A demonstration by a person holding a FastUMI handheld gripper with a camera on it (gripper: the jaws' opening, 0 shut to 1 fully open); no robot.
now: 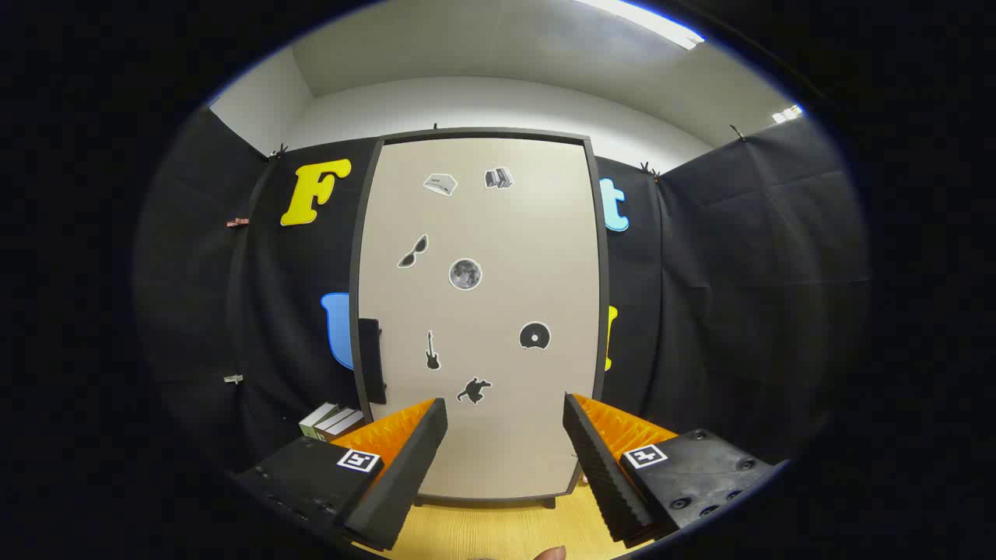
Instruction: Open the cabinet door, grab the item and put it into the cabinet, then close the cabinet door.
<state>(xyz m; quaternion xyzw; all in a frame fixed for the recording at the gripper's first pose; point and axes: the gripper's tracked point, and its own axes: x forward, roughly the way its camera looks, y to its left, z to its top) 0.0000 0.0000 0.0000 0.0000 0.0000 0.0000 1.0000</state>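
- Cabinet door point(478, 311) fills centre frame, closed and flush in its dark frame, face dotted with small stickers.
- Door handle point(371, 360): dark vertical bar on the door's left edge, lower-middle left of frame, up and left of the left finger.
- Gripper point(504, 451) at bottom of frame; fingers spread wide, nothing between them, well short of the door.
- Item to stow: looks like the stack of books point(333, 421) on the wooden surface point(498, 533), lower left, beside the cabinet's left foot and partly hidden behind the left finger. Only the spines are visible, so can't confirm what else sits there.
- A fingertip point(551, 554) of the person shows at bottom centre.
- Step in hand, by my read: open the door. Nothing done yet.
- How to do it well:
  - Shift left and slightly up so the handle sits centred between the fingers.
  - Approach square to the door and keep the fingers wide until both flank the bar.
  - Close on the bar's mid-length for grip.
  - Handle on the left implies hinges on the right, so pull in an arc about the right edge, not straight back.
  - Swing wide so the door leaves a clear path to the books afterwards.
- Risk: fingers slipping off the thin bar if off-centre.
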